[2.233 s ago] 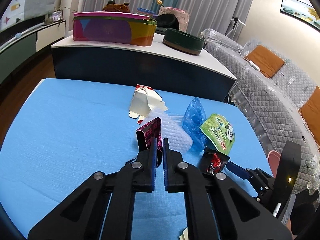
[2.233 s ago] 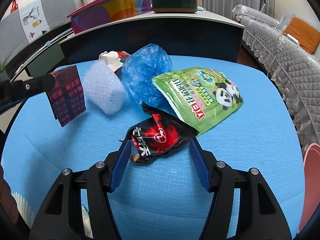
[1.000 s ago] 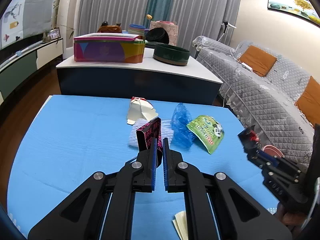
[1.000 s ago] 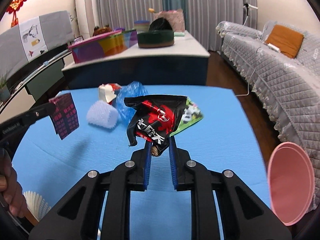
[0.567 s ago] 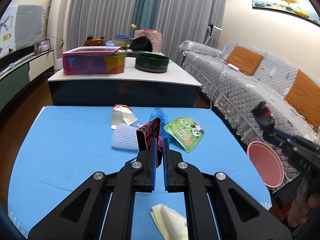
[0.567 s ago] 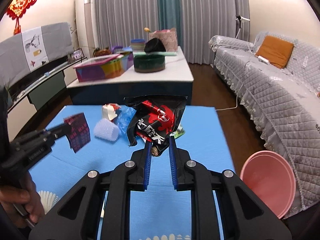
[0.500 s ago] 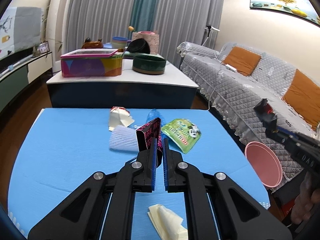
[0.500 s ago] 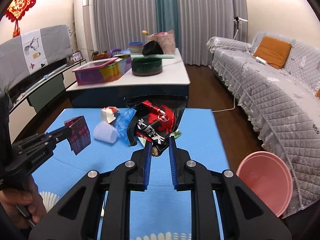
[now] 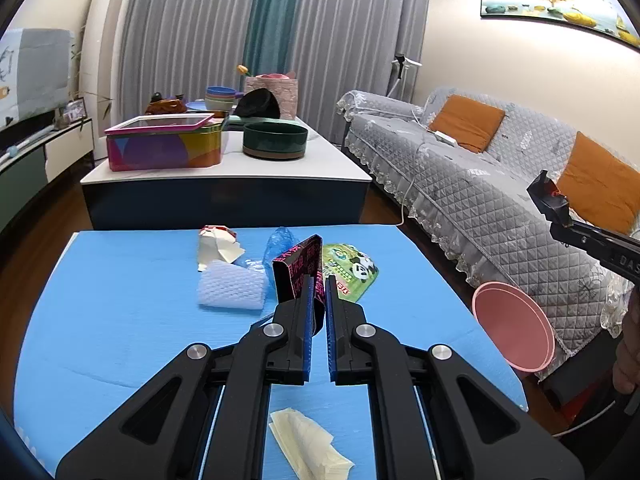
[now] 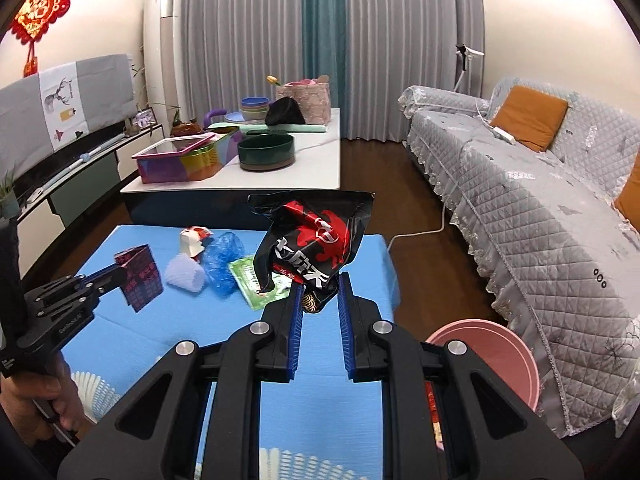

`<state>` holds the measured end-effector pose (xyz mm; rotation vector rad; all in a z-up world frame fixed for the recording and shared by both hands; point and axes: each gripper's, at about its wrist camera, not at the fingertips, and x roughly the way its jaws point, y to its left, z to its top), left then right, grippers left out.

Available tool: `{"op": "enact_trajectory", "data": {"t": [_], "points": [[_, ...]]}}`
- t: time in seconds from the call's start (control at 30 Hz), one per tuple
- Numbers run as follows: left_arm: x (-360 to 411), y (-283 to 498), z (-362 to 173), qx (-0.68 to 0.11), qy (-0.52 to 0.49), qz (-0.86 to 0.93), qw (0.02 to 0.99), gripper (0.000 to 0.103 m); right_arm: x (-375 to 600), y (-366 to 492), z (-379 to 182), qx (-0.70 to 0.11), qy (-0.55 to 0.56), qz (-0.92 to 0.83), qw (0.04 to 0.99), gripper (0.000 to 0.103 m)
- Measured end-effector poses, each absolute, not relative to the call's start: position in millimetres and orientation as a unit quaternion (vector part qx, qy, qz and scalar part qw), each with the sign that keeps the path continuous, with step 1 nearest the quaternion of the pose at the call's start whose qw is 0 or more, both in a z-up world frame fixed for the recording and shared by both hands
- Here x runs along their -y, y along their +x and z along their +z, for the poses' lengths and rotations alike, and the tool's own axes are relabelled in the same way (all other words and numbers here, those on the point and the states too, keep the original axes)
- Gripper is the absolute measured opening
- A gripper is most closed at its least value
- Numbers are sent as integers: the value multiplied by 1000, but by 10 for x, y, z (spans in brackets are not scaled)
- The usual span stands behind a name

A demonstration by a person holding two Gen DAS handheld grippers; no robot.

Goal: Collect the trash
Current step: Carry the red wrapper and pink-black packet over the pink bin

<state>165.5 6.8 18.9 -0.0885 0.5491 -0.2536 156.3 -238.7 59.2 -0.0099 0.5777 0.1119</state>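
Note:
My left gripper (image 9: 317, 280) is shut on a small black-and-pink carton (image 9: 298, 270), held up above the blue table (image 9: 120, 320); the same carton (image 10: 139, 276) shows at the left of the right wrist view. My right gripper (image 10: 319, 280) is shut on a black-and-red snack wrapper (image 10: 312, 236), lifted clear of the table. A pink bin (image 10: 496, 356) stands on the floor right of the table, also seen as the pink bin (image 9: 514, 326). On the table lie a white foam net (image 9: 232, 290), a blue plastic bag (image 9: 280, 240), a green panda pouch (image 9: 352, 270) and a torn white carton (image 9: 216, 242).
A crumpled tissue (image 9: 308, 448) lies at the table's near edge. Behind stands a white-topped low table (image 9: 232, 168) with a colourful tin (image 9: 164, 144) and dark bowl (image 9: 275, 140). A grey quilted sofa (image 9: 500, 200) runs along the right. White ribbed foam (image 10: 92, 384) lies near the hand.
Both grippers have risen and drawn back from the table with their trash held. The right one rose more, and the pink bin has come into fuller view at the right.

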Motion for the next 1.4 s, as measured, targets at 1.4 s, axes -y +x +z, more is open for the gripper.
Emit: {"op": "enact_trajectory", "data": {"t": [1.4], "points": [[1140,1747,83,-270,-11,-226,936,6,3653,1359,218,-299,72,-76,948,18]]}}
